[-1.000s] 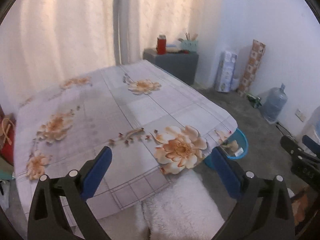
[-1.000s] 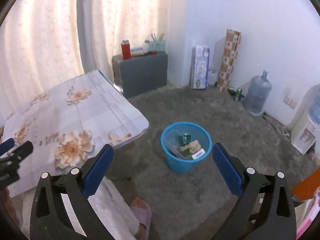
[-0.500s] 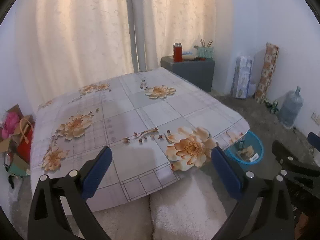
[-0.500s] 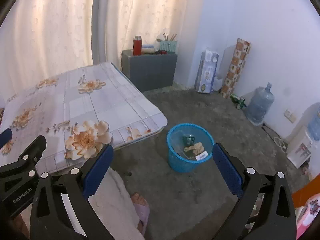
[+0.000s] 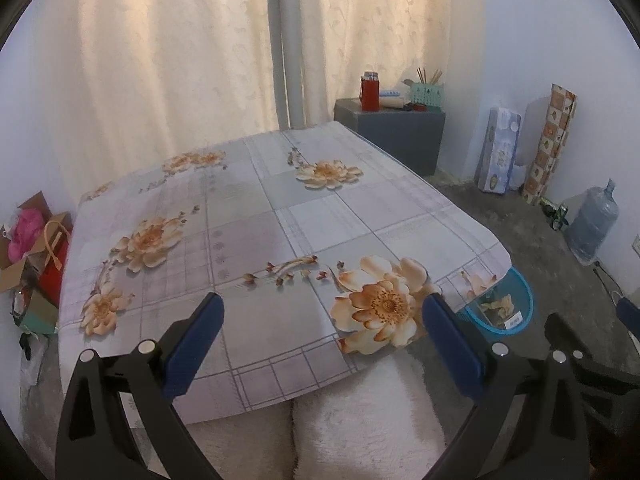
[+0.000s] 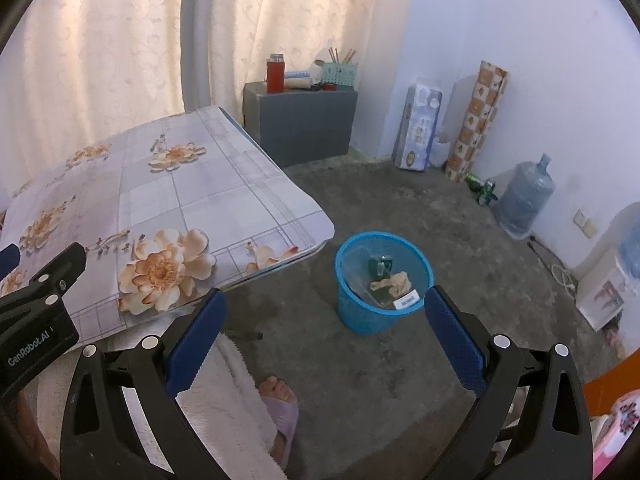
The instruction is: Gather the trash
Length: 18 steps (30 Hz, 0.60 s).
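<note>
Trash (image 6: 394,285): crumpled tan paper, a green item and a white labelled piece lie inside the blue mesh basket (image 6: 362,314), which stands on the grey floor (image 6: 400,208). In the right wrist view the basket sits just ahead of the right gripper (image 6: 325,332), between its two blue pads. The jaws stand wide apart and hold nothing. To that gripper's left is the table with a floral cloth (image 6: 192,200), its corner near the basket. A foot in a lilac slipper (image 6: 282,420) shows below, between the fingers.

The left gripper (image 5: 322,338) is likewise spread wide and empty, poised over the near edge of the cloth (image 5: 280,216). The basket (image 5: 522,300) lies ahead and to its right, partly hidden by the table corner. White fleece-covered knees (image 5: 360,420) sit beneath it.
</note>
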Each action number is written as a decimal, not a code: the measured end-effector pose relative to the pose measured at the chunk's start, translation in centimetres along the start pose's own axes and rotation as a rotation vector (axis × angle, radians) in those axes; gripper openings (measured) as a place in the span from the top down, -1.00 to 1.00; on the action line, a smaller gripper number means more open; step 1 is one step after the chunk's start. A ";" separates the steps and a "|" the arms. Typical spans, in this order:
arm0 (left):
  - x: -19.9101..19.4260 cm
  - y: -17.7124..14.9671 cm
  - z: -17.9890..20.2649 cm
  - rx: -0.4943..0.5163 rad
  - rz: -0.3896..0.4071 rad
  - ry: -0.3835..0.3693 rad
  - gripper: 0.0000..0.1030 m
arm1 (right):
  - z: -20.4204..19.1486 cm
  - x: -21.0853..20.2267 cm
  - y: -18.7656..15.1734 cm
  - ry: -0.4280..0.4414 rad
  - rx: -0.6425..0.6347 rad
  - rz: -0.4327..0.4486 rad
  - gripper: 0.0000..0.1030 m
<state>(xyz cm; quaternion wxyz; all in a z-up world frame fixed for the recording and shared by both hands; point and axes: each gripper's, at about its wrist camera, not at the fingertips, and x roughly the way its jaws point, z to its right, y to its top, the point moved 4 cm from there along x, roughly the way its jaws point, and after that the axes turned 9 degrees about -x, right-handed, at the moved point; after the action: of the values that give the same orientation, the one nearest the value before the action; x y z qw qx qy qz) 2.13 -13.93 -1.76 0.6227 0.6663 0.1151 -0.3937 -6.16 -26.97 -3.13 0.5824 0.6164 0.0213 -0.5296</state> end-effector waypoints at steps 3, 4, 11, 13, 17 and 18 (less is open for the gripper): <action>0.5 -0.2 0.4 0.015 -0.017 -0.001 -0.89 | 0.3 0.5 -0.1 0.009 0.009 -0.015 -0.84; 0.6 -0.3 0.5 0.016 -0.023 0.000 -0.89 | 0.4 0.6 -0.2 0.010 0.012 -0.019 -0.85; 1.0 -0.5 0.8 0.012 -0.051 0.004 -0.89 | 0.9 1.2 -0.5 0.017 0.019 -0.045 -0.84; 0.9 -0.5 0.9 0.012 -0.050 0.006 -0.89 | 1.0 1.3 -0.5 0.017 0.018 -0.050 -0.84; 0.9 -0.5 0.8 0.004 -0.051 0.013 -0.89 | 1.3 1.3 -0.5 0.015 0.016 -0.050 -0.84; 1.0 -0.5 0.8 0.004 -0.053 0.015 -0.89 | 1.4 1.4 -0.6 0.014 0.016 -0.051 -0.84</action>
<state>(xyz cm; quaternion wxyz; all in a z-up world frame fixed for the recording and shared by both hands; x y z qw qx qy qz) 2.19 -14.86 -2.72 0.6100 0.6671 0.1367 -0.4052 -6.77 -28.60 -4.11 0.5635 0.6242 0.0369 -0.5399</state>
